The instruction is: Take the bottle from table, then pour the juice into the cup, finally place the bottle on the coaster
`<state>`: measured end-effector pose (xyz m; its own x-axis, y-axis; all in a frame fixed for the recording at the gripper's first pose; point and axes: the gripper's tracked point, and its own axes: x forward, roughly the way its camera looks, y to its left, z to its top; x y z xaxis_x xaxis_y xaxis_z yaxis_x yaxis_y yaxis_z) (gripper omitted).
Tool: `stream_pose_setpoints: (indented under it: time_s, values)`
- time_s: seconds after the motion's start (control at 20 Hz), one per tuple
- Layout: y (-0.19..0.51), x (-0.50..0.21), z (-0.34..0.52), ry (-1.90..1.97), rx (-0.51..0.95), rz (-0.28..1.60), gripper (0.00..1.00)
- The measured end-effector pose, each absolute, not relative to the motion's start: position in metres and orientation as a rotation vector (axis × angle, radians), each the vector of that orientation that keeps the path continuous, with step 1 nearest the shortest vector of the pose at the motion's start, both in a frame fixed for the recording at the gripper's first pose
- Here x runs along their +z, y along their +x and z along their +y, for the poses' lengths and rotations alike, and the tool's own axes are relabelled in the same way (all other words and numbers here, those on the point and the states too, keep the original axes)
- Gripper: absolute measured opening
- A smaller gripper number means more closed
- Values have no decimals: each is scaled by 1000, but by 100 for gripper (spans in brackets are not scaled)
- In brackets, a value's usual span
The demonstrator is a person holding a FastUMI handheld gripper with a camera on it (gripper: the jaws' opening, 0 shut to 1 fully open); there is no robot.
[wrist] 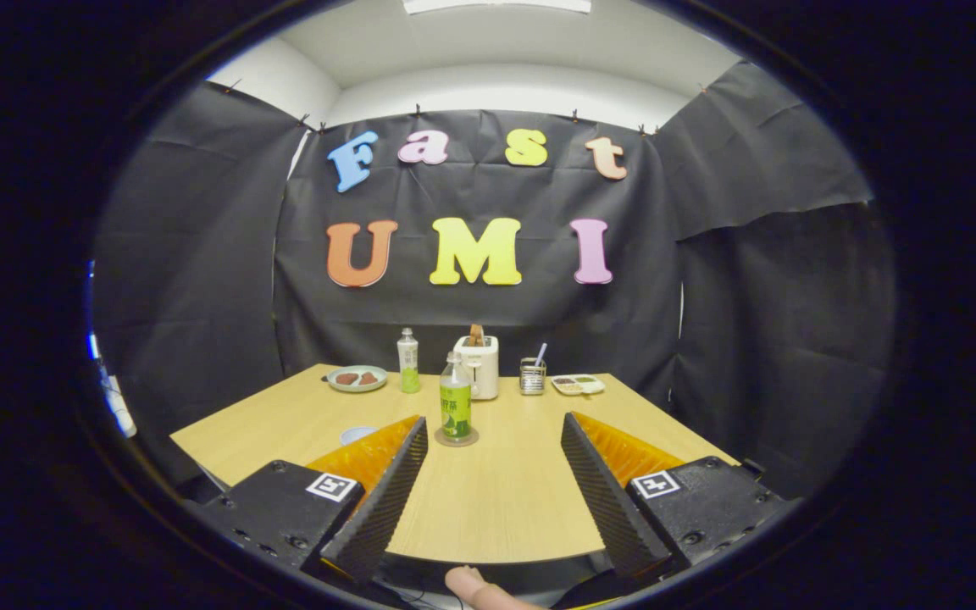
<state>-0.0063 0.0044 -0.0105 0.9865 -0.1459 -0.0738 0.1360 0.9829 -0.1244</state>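
Observation:
A clear bottle (455, 398) with a green label and green juice stands upright on a round coaster (456, 439) on the wooden table (496, 500). It is just ahead of my left finger's tip and a little left of the gap. My gripper (495, 428) is open, with bare table between the fingers. A pale cup (356, 435) peeks out from behind the left finger, to the left of the coaster.
At the table's far side stand a second green-and-white bottle (407, 361), a plate (357, 378) with dark pieces, a white toaster (478, 366), a wire holder (532, 375) and a small tray (578, 385). A fingertip (475, 586) shows below the near table edge.

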Motion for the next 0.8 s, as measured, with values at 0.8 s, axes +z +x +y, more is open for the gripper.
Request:
stream_pose_setpoints:
  time_s: [0.8]
  values:
    - [-3, -12, -4, -114, -175, 77, 100]
